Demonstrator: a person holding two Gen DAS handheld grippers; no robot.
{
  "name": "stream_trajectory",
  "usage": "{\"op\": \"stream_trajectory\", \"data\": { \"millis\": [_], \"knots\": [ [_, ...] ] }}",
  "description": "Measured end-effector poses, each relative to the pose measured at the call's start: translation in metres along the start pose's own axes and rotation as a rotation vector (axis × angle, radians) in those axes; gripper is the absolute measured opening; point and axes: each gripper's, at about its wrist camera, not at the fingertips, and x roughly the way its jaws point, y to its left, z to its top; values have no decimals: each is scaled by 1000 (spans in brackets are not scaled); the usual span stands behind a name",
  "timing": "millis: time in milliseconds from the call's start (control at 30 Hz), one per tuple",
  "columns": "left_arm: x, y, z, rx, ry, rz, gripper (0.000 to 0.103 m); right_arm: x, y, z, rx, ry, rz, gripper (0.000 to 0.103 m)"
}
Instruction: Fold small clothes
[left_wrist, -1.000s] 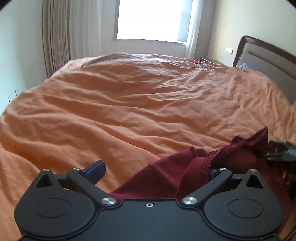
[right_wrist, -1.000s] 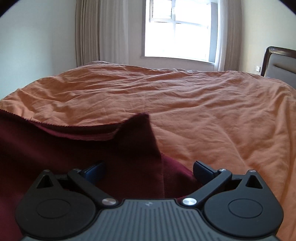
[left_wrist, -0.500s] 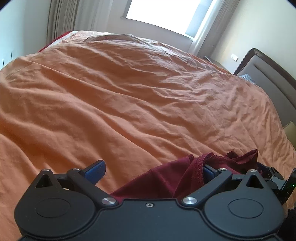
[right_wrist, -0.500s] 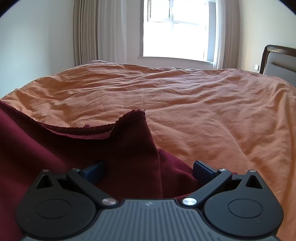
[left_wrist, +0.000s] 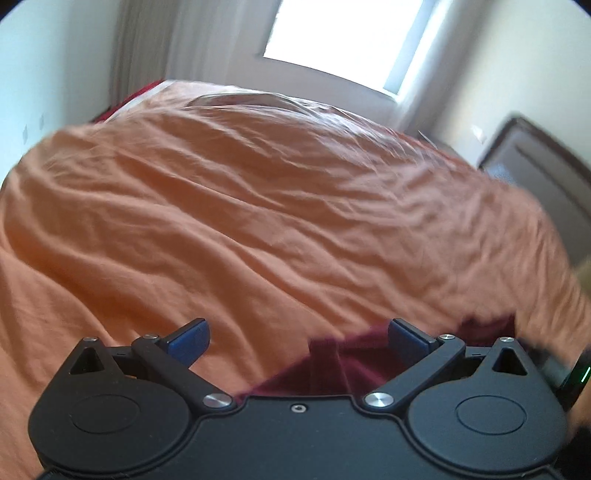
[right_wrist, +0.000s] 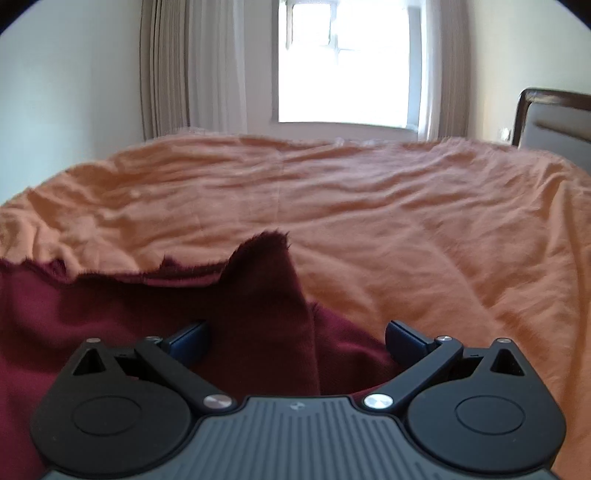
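Note:
A dark red garment (right_wrist: 110, 314) lies crumpled on the orange bed cover (right_wrist: 406, 221). In the right wrist view one fold stands up in a peak between the fingers of my right gripper (right_wrist: 297, 332), which is open and not clamped on it. The left wrist view is blurred. My left gripper (left_wrist: 297, 330) is open too, with a bit of the garment (left_wrist: 332, 362) low between its fingers, close to the right fingertip (left_wrist: 406, 334). Part of the other gripper's body (left_wrist: 569, 373) shows at that view's right edge.
The wrinkled orange cover (left_wrist: 258, 221) spreads wide ahead of both grippers. A dark headboard (right_wrist: 554, 114) stands at the right. A bright window (right_wrist: 347, 62) and pale curtains (right_wrist: 207, 74) are on the far wall.
The left wrist view has swung and blurred, and the garment shows lower and smaller in it. The right view has tipped up slightly; the fold still stands between its open fingers.

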Motion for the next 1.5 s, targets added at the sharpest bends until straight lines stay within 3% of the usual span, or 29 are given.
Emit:
{"op": "stream_trajectory", "data": {
  "millis": [167,233,400,533,667,800,967,1000,1033,1133,1300,1400,1500],
  "knots": [
    [28,-29,-46,105,-9,40,102,-10,-7,3,28,-63,44,73],
    [41,-35,-60,100,-20,117,102,-8,-9,4,36,-52,75,47],
    [57,-36,-69,63,-79,250,102,-9,-16,6,71,-68,98,11],
    [64,-32,-63,40,-118,354,102,-15,-24,7,119,-118,52,8],
    [79,-18,-62,-23,-87,352,103,-5,-24,3,127,-67,25,8],
    [83,-9,-68,-65,-93,327,103,4,-27,0,140,-23,23,9],
    [77,-7,-70,-80,-128,297,102,5,-33,-8,175,-18,72,24],
    [70,-4,-71,-100,-156,273,102,4,-35,-8,189,-21,85,35],
    [65,-2,-72,-121,-183,252,102,2,-37,-7,200,-28,102,54],
    [40,5,-77,-188,-274,206,102,-12,-34,0,178,-55,97,90],
    [-2,2,-81,-200,-334,197,102,-45,-6,14,47,-104,82,103],
    [-25,-8,-88,-183,-350,254,102,-59,21,20,-34,-106,101,103],
    [-48,-12,-108,-238,-379,270,102,-71,50,15,-73,-85,157,103]
  ]
}}
